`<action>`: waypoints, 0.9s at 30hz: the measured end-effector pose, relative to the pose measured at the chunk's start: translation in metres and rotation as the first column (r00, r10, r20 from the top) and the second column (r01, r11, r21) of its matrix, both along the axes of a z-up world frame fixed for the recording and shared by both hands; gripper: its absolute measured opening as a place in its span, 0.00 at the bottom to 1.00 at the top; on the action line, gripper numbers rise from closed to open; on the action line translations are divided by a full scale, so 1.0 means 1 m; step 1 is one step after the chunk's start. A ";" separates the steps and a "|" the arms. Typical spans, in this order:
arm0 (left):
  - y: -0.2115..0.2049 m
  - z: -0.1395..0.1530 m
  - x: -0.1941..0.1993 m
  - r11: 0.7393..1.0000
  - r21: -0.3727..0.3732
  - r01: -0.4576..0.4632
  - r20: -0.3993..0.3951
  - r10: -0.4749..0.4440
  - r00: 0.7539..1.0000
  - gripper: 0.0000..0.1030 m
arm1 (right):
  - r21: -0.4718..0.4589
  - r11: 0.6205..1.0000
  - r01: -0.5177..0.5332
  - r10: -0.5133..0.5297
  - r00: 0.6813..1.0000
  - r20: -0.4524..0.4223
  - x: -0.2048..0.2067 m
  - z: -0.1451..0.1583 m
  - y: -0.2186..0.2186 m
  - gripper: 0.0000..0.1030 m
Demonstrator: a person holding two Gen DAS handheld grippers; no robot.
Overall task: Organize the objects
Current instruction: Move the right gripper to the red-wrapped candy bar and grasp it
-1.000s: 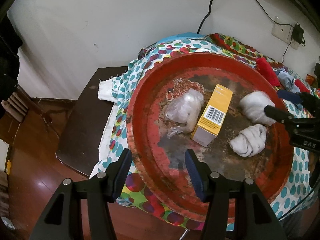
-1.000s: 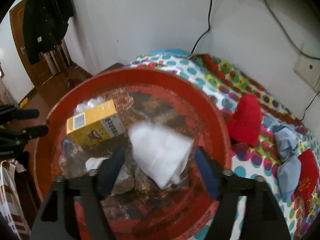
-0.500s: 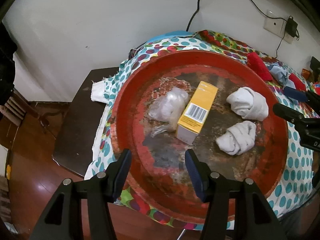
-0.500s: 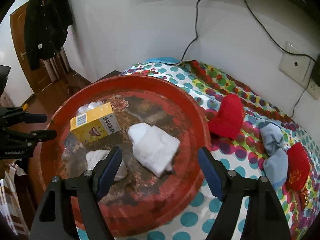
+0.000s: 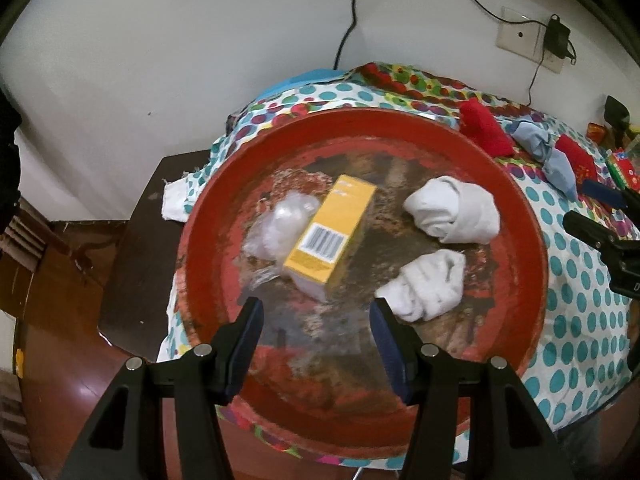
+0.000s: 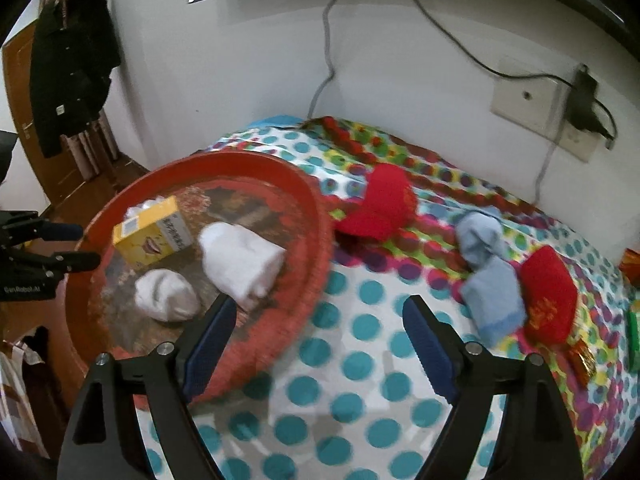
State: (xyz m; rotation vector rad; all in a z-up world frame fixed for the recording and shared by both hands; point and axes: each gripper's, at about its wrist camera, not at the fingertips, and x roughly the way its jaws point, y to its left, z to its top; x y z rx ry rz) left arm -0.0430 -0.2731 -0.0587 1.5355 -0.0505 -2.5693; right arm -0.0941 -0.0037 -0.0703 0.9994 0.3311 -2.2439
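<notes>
Four items lie inside the round, worn red metal tray: two rolled white cloth bundles and, a yellow cardboard box and, touching the box's left side, a crumpled clear plastic bag. The tray rests on a counter covered by a polka-dot cloth. On the cloth, well apart from the tray, lie two red fabric pouches and and a knotted pale-blue cloth between them.

The left gripper hovers over the tray's near edge, jaws parted and empty. The right gripper straddles the tray rim and bare cloth; its jaws are opening, with nothing between them.

Handling, as a judgement: the cloth items look light and soft, so they should compress under the pads and are best pinched across the thickest fold or knot. The box is stiff but probably light; its long side faces suit a grasp.

Legible markings: a barcode on the box's end face, small side print too blurred to read, gold script on the nearer red pouch likewise unreadable, and partial lettering on the left gripper's body as seen from the right wrist.
</notes>
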 end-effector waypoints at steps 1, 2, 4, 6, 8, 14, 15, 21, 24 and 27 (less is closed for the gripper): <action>0.004 0.000 -0.002 1.000 0.000 0.007 0.000 -0.007 1.000 0.55 | 0.004 1.000 0.012 -0.012 1.000 -0.001 -0.002 -0.001 0.006 0.81; 0.008 0.000 -0.003 1.000 -0.003 0.014 0.001 -0.014 1.000 0.55 | 0.007 1.000 0.025 -0.025 1.000 -0.001 -0.003 -0.002 0.013 0.81; 0.017 0.000 -0.006 0.999 -0.006 0.033 0.004 -0.033 0.999 0.55 | 0.002 0.999 0.049 -0.049 0.999 0.002 -0.007 -0.004 0.027 0.81; 0.026 -0.001 -0.009 0.999 -0.007 0.048 0.003 -0.048 0.999 0.55 | -0.002 0.997 0.079 -0.079 0.997 0.004 -0.010 -0.005 0.043 0.81; 0.036 -0.002 -0.013 0.998 -0.004 0.068 0.006 -0.068 0.998 0.55 | -0.007 0.994 0.110 -0.110 0.994 0.006 -0.015 -0.007 0.060 0.81; 0.069 -0.001 -0.026 0.990 -0.017 0.138 0.010 -0.137 0.990 0.55 | -0.017 0.978 0.207 -0.206 0.978 0.020 -0.031 -0.015 0.111 0.81; 0.074 0.000 -0.028 0.989 -0.016 0.149 0.008 -0.149 0.989 0.55 | -0.020 0.975 0.220 -0.220 0.975 0.025 -0.033 -0.016 0.120 0.81; 0.116 -0.001 -0.042 0.978 -0.017 0.207 0.011 -0.207 0.978 0.55 | -0.006 0.948 0.317 -0.317 0.948 0.021 -0.047 -0.023 0.177 0.81; 0.142 -0.001 -0.048 0.971 -0.016 0.237 0.002 -0.237 0.972 0.55 | -0.013 0.941 0.338 -0.338 0.941 0.024 -0.055 -0.026 0.204 0.81; 0.167 -0.003 -0.057 0.967 -0.004 0.253 0.003 -0.253 0.967 0.55 | -0.005 0.941 0.338 -0.338 0.941 0.021 -0.065 -0.030 0.227 0.81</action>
